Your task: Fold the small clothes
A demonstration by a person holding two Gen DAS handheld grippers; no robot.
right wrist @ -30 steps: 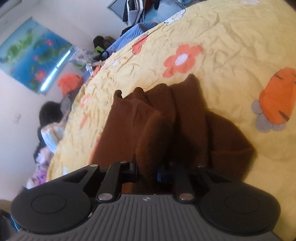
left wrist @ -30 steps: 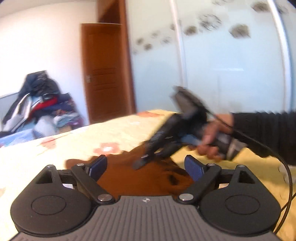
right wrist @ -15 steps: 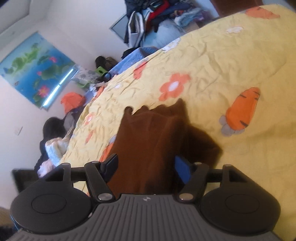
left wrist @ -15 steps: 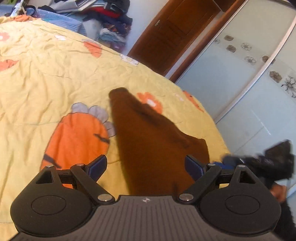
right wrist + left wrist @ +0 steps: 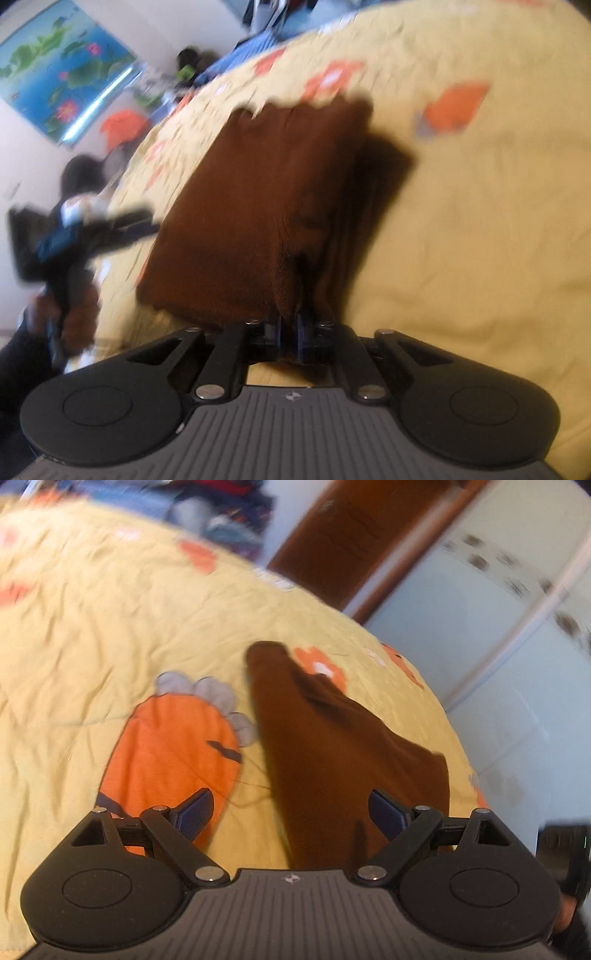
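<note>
A brown knitted garment [image 5: 266,206] is laid on a yellow bedspread [image 5: 480,221] printed with orange flowers and carrots. In the right wrist view it is seen as a roughly rectangular, folded shape, with its near edge drawn up into the right gripper [image 5: 289,338]. The jaws of that gripper have just been closing and are now brought almost together, and a bunched fold of the brown fabric is pinched between the blue pads [image 5: 301,332]. A dark shadow is cast by the garment onto the bedspread to its right.

In the left wrist view the left gripper [image 5: 291,812] is held with its jaws spread wide. Nothing is clamped by it: one blue fingertip [image 5: 195,808] is seen over the carrot print [image 5: 173,753], the other [image 5: 386,814] over the near part of the garment [image 5: 332,746], and whether either pad touches the cloth cannot be told. From this side the garment is seen stretching away from the gripper, tapering to a narrow end near an orange flower print [image 5: 321,664].

The left gripper is also caught, blurred, at the left edge of the right wrist view [image 5: 110,229], beside the garment's left side, with a hand [image 5: 55,314] wrapped around its handle. A brown door [image 5: 351,535] and pale wardrobe panels [image 5: 498,627] are visible beyond the bed.
</note>
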